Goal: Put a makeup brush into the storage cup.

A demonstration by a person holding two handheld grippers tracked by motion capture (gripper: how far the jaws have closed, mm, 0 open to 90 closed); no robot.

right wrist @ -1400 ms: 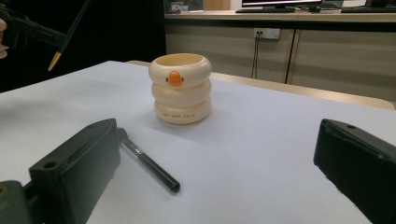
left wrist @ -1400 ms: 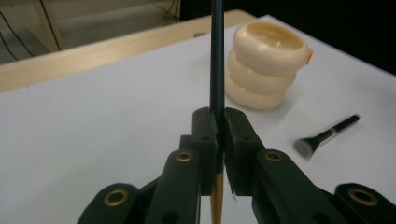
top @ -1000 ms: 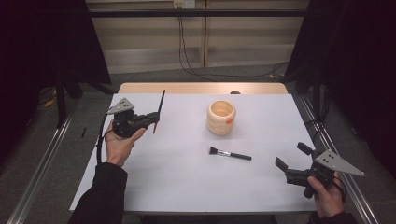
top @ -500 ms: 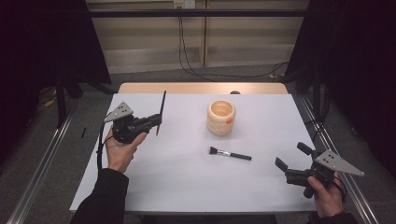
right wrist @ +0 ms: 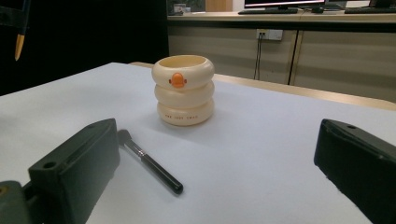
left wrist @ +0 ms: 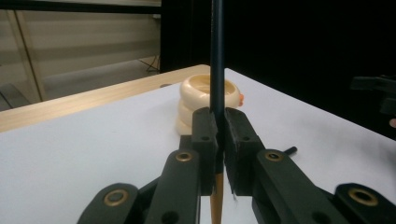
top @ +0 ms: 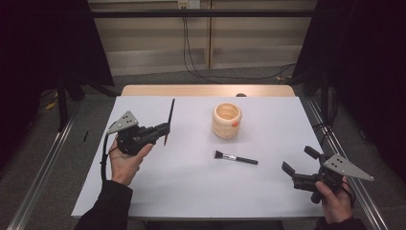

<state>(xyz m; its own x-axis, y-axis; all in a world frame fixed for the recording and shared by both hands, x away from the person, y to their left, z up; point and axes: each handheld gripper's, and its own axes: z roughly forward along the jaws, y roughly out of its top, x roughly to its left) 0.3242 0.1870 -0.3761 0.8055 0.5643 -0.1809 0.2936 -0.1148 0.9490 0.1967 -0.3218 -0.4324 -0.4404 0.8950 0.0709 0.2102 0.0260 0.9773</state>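
The left gripper (top: 160,130) has carried its load a little to the right across the table (top: 191,191) — compared with the high view a second ago, the hand and gripper sit slightly nearer the middle of the white surface, closer to the cream holder (top: 226,120) though still well apart from it. Its jaws are clamped on a thin dark pencil (top: 169,116), which stands almost upright; in the left gripper view the pencil (left wrist: 216,56) rises straight between the two black pads, its tan lower end showing below them, with the holder (left wrist: 205,93) directly behind. That line-up suggests the pencil is being brought toward the holder's open top, most likely to be dropped in; the carry looks only partly done, since a clear stretch of table lies between the two.

The right gripper (top: 299,165) has not shifted between the earlier pictures and now: it rests at the near right of the table with its jaws wide apart and nothing between them. In the right gripper view the black pads frame the holder (right wrist: 183,88), a stack of three rounded rings with an orange button on the front, and the small makeup brush (right wrist: 149,161).

The brush (top: 235,157) lies flat just near of the holder — in the same spot as before, untouched.
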